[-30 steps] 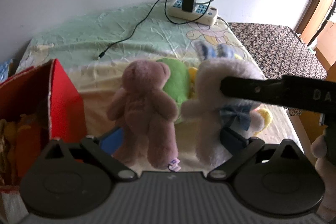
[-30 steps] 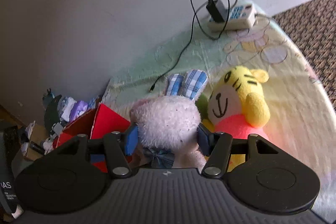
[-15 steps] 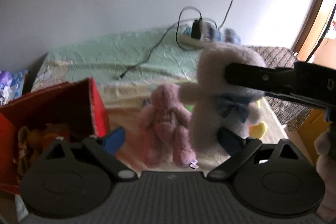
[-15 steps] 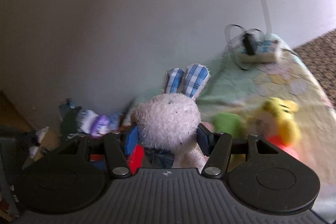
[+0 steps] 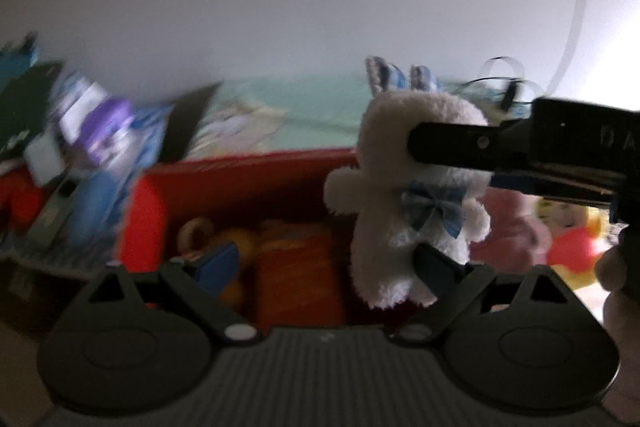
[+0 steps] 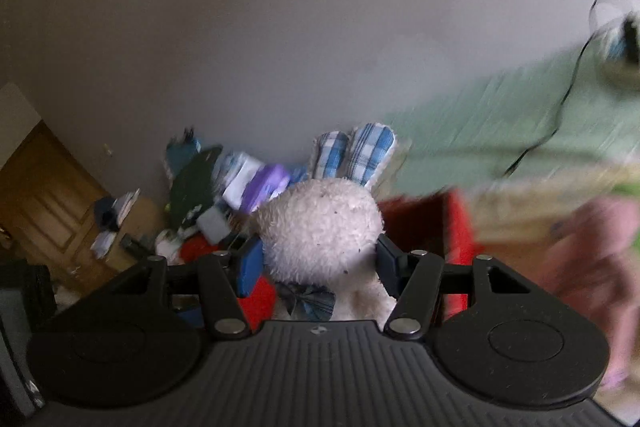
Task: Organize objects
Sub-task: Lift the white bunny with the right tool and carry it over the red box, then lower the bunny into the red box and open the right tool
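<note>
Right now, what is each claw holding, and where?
Right claw: white plush rabbit with plaid ears, gripped by the head. Left claw: nothing held.

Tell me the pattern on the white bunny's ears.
Blue-and-white plaid ears; clearest in the right wrist view.

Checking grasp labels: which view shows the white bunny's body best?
Left wrist view: the white bunny shows whole from the side, with ears, bow tie and legs, head clamped by the right gripper. The right wrist view shows only the back of its head, its ears and the bow.
</note>
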`<state>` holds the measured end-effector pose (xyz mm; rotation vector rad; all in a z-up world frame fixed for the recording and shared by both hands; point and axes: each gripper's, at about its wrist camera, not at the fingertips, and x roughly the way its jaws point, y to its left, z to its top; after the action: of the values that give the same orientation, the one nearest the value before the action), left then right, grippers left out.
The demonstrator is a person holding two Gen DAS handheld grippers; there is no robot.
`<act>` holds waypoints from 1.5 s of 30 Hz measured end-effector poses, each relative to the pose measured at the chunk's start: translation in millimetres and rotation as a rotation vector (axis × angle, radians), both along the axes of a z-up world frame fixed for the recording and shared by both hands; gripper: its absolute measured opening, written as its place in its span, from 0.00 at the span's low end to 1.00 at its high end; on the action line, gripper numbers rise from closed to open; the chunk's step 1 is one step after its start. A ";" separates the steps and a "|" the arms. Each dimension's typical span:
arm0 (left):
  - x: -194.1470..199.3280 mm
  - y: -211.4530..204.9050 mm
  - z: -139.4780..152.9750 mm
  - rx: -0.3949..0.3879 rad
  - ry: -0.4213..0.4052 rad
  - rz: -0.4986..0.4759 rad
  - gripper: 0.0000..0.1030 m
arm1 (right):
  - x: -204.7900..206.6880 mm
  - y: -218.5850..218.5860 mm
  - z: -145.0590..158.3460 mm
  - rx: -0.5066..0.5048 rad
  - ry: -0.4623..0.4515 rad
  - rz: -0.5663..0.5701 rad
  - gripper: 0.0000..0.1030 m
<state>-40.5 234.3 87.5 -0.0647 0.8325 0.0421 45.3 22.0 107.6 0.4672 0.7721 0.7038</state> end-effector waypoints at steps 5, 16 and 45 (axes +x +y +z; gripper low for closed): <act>-0.5 58.2 -25.6 0.018 0.066 0.085 0.92 | 6.6 62.8 -30.2 0.000 0.095 0.068 0.59; 3.1 128.6 -55.5 0.023 0.150 0.185 0.87 | 27.8 133.5 -71.2 0.000 0.271 0.175 0.59; 22.7 153.1 -70.0 0.056 0.181 0.245 0.89 | 46.3 125.9 -99.3 -0.021 0.357 0.134 0.38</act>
<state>-17.8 387.4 17.5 -0.1110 1.0004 0.3051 91.6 148.0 8.2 0.5327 1.1533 0.7455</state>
